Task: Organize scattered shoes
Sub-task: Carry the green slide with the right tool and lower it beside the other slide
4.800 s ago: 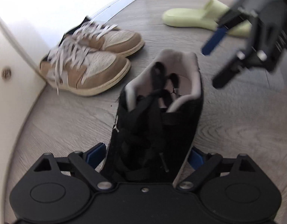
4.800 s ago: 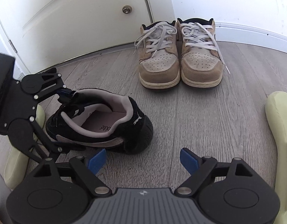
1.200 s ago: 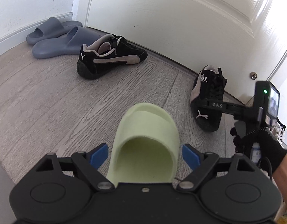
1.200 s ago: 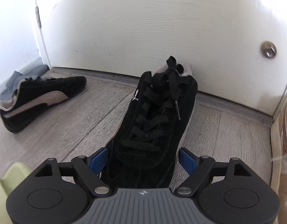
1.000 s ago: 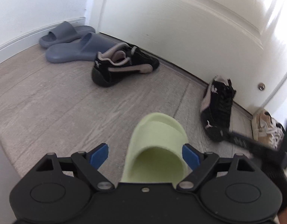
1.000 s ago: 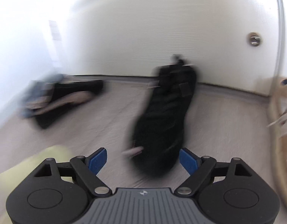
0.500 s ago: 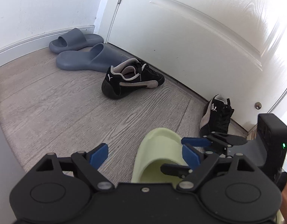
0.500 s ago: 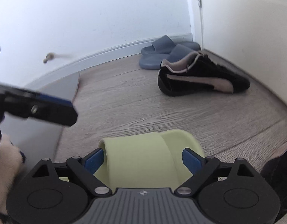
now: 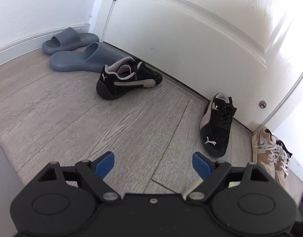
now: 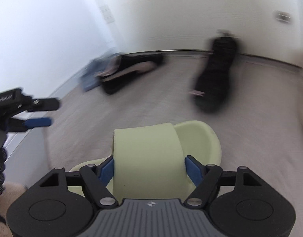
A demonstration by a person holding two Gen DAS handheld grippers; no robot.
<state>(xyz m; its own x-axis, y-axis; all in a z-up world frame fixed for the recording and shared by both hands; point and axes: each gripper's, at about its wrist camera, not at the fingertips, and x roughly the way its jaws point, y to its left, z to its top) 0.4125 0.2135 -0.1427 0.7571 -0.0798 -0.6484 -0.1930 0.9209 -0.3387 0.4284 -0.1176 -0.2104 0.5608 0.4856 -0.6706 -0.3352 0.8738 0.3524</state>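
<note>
No readable text; only leaping-cat logos on both black sneakers (image 9: 217,125).

The two slides (image 9: 72,49) by the wall were slate blue. Both suede sneakers (image 9: 127,79) (image 9: 218,126) were black with a dusty pink side stripe, pink collar lining and a small pale logo at heel and toe. The pair of sneakers (image 9: 269,154) in the corner was tan and cream with white laces. The slide (image 10: 161,156) was pale yellow-green. The floor (image 9: 72,118) was grey woodgrain plank, the door (image 9: 190,29) white. Each hand-held gripper (image 9: 153,164) (image 10: 149,169) was black with blue pads.
</note>
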